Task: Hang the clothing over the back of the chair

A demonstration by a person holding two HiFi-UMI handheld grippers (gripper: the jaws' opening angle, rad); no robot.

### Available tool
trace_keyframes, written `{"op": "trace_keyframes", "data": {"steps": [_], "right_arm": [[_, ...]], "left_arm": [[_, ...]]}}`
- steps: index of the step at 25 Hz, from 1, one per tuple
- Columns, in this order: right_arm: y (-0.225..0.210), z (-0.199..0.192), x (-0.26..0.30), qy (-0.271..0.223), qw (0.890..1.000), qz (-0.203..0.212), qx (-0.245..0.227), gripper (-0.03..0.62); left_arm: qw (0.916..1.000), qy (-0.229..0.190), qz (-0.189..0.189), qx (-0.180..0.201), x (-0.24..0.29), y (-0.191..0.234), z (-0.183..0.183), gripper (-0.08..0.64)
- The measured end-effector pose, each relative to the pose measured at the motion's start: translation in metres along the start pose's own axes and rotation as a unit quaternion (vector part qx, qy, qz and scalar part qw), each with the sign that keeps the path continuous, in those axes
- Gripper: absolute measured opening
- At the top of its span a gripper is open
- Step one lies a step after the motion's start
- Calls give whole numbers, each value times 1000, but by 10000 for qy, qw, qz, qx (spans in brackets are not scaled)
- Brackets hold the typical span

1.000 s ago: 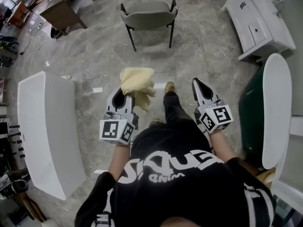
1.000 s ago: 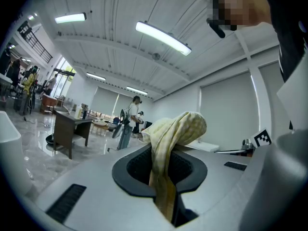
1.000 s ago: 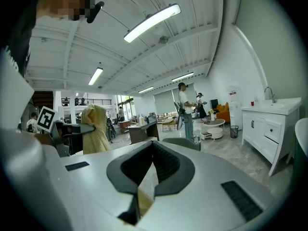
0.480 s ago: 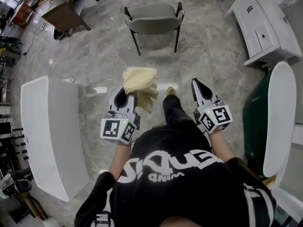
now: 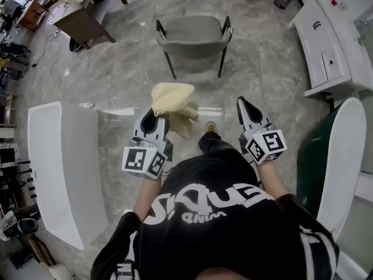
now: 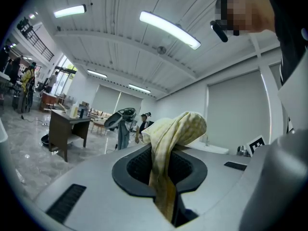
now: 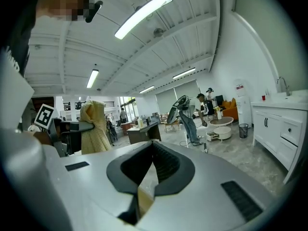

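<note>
Left tool (image 5: 151, 116): I have it pinching the yellow clothing (image 5: 172, 100), with the jaws nearly together on a fold (in the left gripper view the cloth runs down through the slot between them).
Clothing: bunched just ahead of the left tool's tip, with a flap drooping to its right. It is held in the air above the marble floor (image 5: 116, 74).
Right tool (image 5: 245, 106): jaws pressed together and, as far as I see, gripping nothing. It sits beside the left tool, clear of the clothing.
Chair (image 5: 194, 34): grey with dark legs, standing ahead of both tools and well apart from the clothing, which is not yet on it.
</note>
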State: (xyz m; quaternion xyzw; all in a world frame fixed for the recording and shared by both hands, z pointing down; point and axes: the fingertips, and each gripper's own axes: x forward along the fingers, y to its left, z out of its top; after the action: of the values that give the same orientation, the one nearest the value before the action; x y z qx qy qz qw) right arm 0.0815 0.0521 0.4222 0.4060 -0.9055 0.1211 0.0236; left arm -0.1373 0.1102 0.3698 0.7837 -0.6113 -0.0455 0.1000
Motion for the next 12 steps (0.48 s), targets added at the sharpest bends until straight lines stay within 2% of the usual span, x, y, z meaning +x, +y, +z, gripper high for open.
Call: {"op": "trace_keyframes", "data": {"steps": [12], "right_arm": [[-76,34,81,20,9997,257,45,14]], "left_arm": [[9996,-20,247,102,102,19,26,60]]}}
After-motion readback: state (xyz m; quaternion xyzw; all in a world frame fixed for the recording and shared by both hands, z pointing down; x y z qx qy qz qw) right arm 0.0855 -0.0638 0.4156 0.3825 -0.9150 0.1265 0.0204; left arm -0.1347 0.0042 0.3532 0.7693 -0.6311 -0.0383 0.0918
